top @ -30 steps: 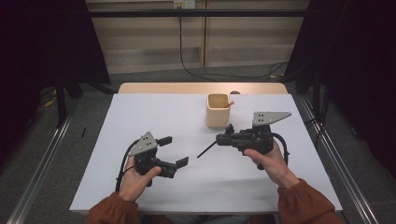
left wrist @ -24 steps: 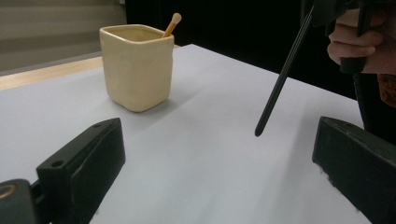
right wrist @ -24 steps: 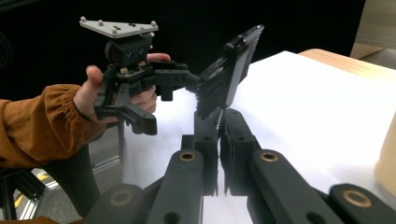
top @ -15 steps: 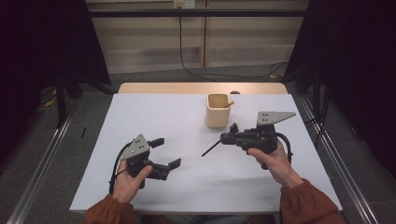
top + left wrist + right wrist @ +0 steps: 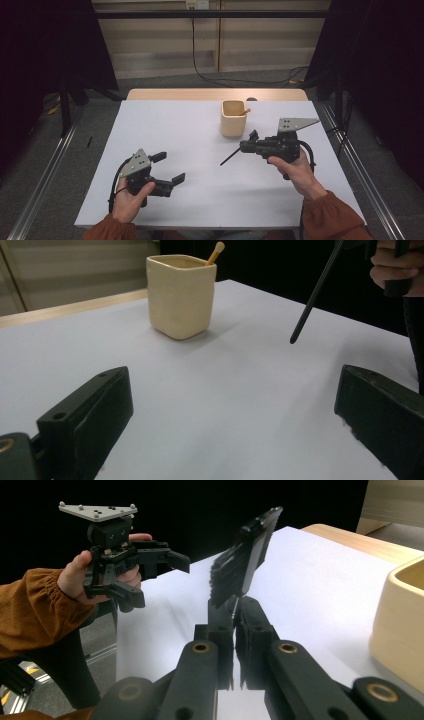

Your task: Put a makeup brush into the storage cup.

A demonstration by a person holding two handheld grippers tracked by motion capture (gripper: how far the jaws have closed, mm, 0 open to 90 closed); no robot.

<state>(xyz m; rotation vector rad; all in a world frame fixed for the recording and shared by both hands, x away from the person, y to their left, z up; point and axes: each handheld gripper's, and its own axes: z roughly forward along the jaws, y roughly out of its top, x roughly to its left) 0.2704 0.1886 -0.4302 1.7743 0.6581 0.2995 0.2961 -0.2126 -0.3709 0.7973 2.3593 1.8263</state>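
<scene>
A cream-coloured, square-sided ceramic cup (image 5: 233,119) stands upright on the white-covered desk (image 5: 200,135), toward its far edge, and serves as the landmark here. A thin wooden stick with a rounded tip (image 5: 216,252) leans inside the cup, its end poking over the rim.

Just to the near right of the cup, the right gripper (image 5: 246,145) is clamped tight on the head end of a slim black brush (image 5: 230,157); in the right gripper view the jaws meet around it, with dark bristles (image 5: 231,575) rising above them. The thin handle points down and away from the cup, its tip hanging a little above the desk rather than resting on it. Holding it by the head and level this way would probably let the handle be swung toward the cup's mouth, though that is a judgement.

The left gripper (image 5: 171,167) is well apart from the cup, at the near left of the desk, jaws spread wide with nothing between them. It faces the cup, likely waiting clear of the work.
</scene>
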